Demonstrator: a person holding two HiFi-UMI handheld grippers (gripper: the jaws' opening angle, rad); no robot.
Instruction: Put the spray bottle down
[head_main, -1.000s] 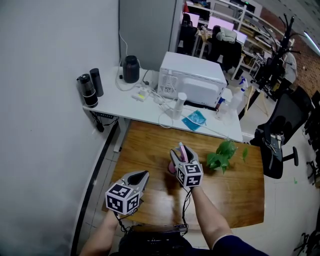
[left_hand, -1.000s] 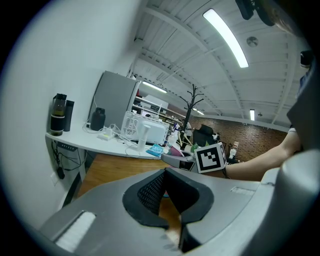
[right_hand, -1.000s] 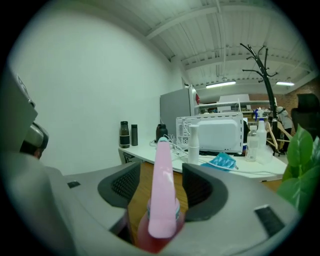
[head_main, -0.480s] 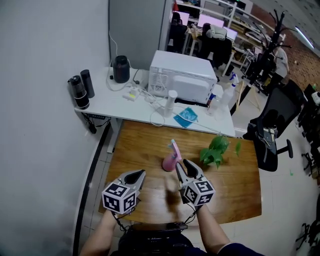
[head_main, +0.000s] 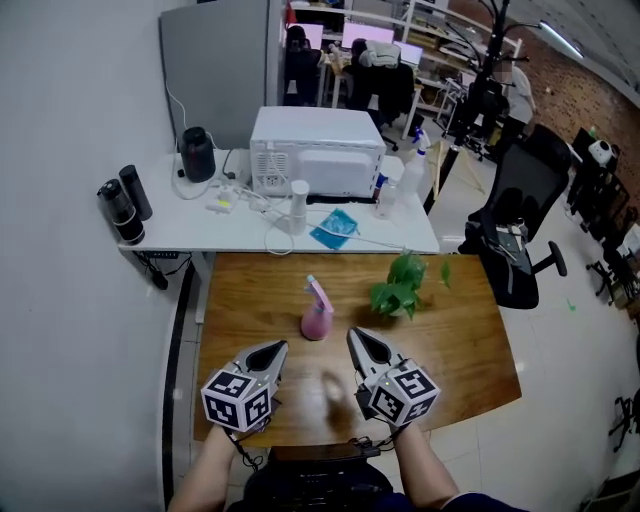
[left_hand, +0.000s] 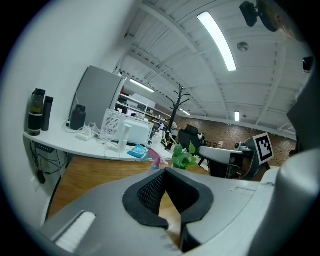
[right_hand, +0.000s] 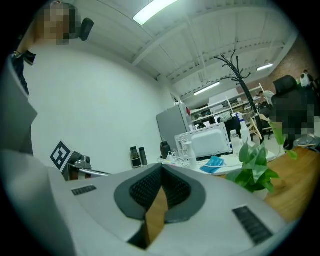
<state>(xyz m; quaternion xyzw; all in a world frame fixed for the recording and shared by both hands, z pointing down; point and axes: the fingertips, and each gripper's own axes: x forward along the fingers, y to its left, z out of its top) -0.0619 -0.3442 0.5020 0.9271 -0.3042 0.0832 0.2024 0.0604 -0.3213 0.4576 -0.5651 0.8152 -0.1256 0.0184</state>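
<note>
Spray bottle (head_main: 316, 314): pink, standing upright on the wooden table (head_main: 462, 345), towards its far half; free of both grippers.
Spray bottle, neighbours: the potted green plant (head_main: 398, 290) stands near it on the right, not touching.
Left gripper (head_main: 271, 350): jaws pressed together at the tips, nothing between them; held above the near part of the wooden table, well short of the bottle.
Right gripper (head_main: 358, 338): jaws pressed together, nothing pinched; held level with the left gripper, on the near side of the bottle and apart from it.
Marker cubes: one on each gripper, close to the person's wrists at the near table edge.
White table (head_main: 190, 238): set against the far edge of the wooden table.
White table, contents: a white microwave (head_main: 315, 150); a black jug-shaped appliance (head_main: 197, 154) to its left; two dark bottles (head_main: 125, 204) at the left end; a white cylinder (head_main: 298, 206); a blue cloth item (head_main: 334, 228); clear bottles (head_main: 390, 190) at the right end; loose white cables.
Floor, right side: a black office chair (head_main: 512, 235) just beyond the table corner.
Background: an office with desks, screens and a coat stand.
</note>
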